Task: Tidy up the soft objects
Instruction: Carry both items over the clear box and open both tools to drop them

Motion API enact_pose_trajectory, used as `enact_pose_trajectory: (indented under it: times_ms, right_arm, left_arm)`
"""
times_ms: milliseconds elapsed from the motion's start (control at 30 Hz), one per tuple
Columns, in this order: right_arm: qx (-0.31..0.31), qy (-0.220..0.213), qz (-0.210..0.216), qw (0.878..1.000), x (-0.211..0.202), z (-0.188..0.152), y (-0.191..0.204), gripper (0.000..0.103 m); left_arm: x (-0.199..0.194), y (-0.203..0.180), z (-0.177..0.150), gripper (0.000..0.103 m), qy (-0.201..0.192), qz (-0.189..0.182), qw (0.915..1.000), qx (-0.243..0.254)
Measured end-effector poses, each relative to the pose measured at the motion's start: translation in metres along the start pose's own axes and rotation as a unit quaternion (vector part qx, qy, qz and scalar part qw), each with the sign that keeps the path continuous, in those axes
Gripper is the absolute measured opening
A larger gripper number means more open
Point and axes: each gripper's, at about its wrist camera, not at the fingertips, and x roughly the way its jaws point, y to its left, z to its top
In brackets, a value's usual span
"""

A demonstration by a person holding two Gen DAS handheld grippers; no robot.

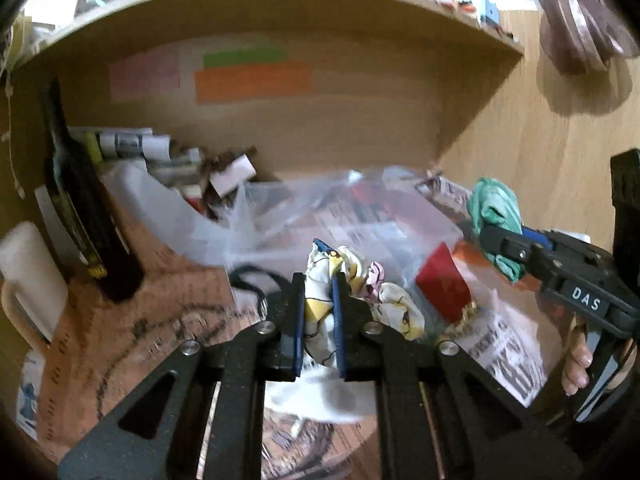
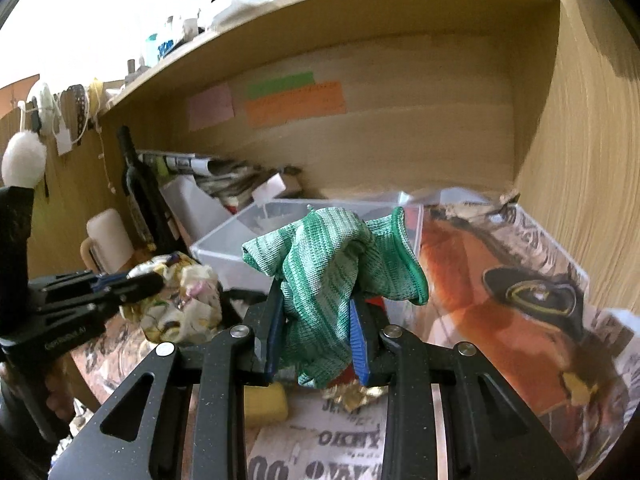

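My left gripper (image 1: 318, 284) is shut on a crumpled yellow and white patterned cloth (image 1: 360, 300) and holds it above the desk; the cloth also shows in the right wrist view (image 2: 180, 300), with the left gripper (image 2: 148, 280) on it. My right gripper (image 2: 316, 320) is shut on a green striped knitted cloth (image 2: 340, 272) that drapes over its fingers; in the left wrist view this green cloth (image 1: 496, 216) hangs from the right gripper (image 1: 496, 240) at the right. A clear plastic box (image 2: 224, 248) stands just behind both cloths.
The desk is covered in newspaper (image 2: 520, 320) inside a wooden alcove. A dark bottle (image 1: 80, 208) and a white mug (image 1: 28, 280) stand at the left. A red block (image 1: 444, 284), a yellow sponge (image 2: 264, 404) and gold foil (image 2: 356, 394) lie below the grippers.
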Motion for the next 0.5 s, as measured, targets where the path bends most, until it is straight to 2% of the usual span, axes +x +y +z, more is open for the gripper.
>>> enact_pose_trajectory:
  times_ms: [233, 500]
  right_arm:
    - [-0.016, -0.013, -0.008, 1.000, 0.011, 0.023, -0.004, 0.026]
    - [-0.021, -0.007, 0.001, 1.000, 0.035, 0.045, -0.007, 0.026]
  left_arm:
    - [0.011, 0.009, 0.036, 0.011, -0.031, 0.016, 0.9994, -0.006]
    - [0.043, 0.022, 0.071, 0.011, -0.034, 0.017, 0.9991, -0.020]
